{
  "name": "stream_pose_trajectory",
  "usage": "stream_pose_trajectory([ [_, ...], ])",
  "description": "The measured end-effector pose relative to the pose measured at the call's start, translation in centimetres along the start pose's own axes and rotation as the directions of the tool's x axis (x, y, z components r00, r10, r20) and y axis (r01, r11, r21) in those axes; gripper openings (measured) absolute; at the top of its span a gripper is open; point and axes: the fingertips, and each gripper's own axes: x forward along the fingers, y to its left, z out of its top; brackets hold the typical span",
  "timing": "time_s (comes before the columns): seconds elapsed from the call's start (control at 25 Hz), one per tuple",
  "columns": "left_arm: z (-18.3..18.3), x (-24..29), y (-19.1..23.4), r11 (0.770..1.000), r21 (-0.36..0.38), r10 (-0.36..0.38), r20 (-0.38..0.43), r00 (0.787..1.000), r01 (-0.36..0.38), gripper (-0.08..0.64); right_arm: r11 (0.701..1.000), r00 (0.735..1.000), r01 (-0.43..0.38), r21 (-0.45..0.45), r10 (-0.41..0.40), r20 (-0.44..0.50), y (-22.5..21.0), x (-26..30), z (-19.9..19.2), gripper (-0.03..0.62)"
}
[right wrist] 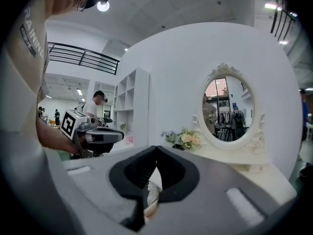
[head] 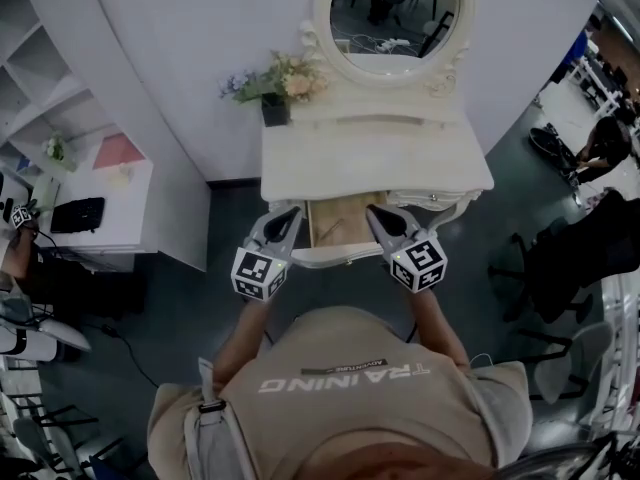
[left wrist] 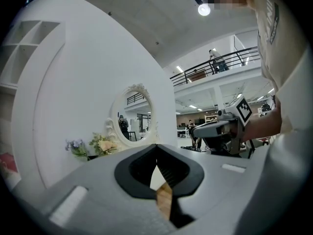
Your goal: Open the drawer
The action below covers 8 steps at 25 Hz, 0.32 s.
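The person (head: 340, 388) stands at the front of the table (head: 380, 158), with 1 gripper in each hand. Both grippers are held out about level, side by side, just short of the table's front edge.

The left gripper (head: 293, 211) has its jaws clenched tip to tip with nothing pinched between them. A strip of wood shows through the gap behind the tips. The right gripper (head: 375, 211) also has its jaws pressed together and grasps nothing, and pale carved trim shows through its gap.

The drawer (head: 335, 226) stands pulled out from the middle of the table's front. Its wood bottom is open to view and its white front faces the person. The 2 grippers flank it, the left one at its left side and the right one at its right. Whether either touches the drawer cannot be told.

The table top behind the drawer is white and bare across its middle. At its back left corner are flowers (head: 285, 80) in a dark pot (head: 275, 111). At the back of the table rises an oval mirror (head: 392, 8) in a white carved frame, close against a curved white wall (head: 200, 48). White shelves (head: 40, 98) stand well to the left of the table.
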Motion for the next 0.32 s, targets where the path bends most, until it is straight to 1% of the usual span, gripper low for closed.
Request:
stream_pose_trajectory([
  [0.12, -0.1, 1.0, 0.5, 1.000, 0.000, -0.015, 0.007, 1.000, 0.015, 0.006, 1.000, 1.000, -0.016, -0.002, 0.016, 0.011, -0.6, 1.4, 0.2, 0.004],
  [0.32, -2.2, 2.2, 1.7, 1.000, -0.025, -0.013, -0.027, 1.000, 0.012, 0.006, 1.000, 1.000, -0.016, 0.002, 0.016, 0.010, -2.1, 2.9, -0.7, 0.004],
])
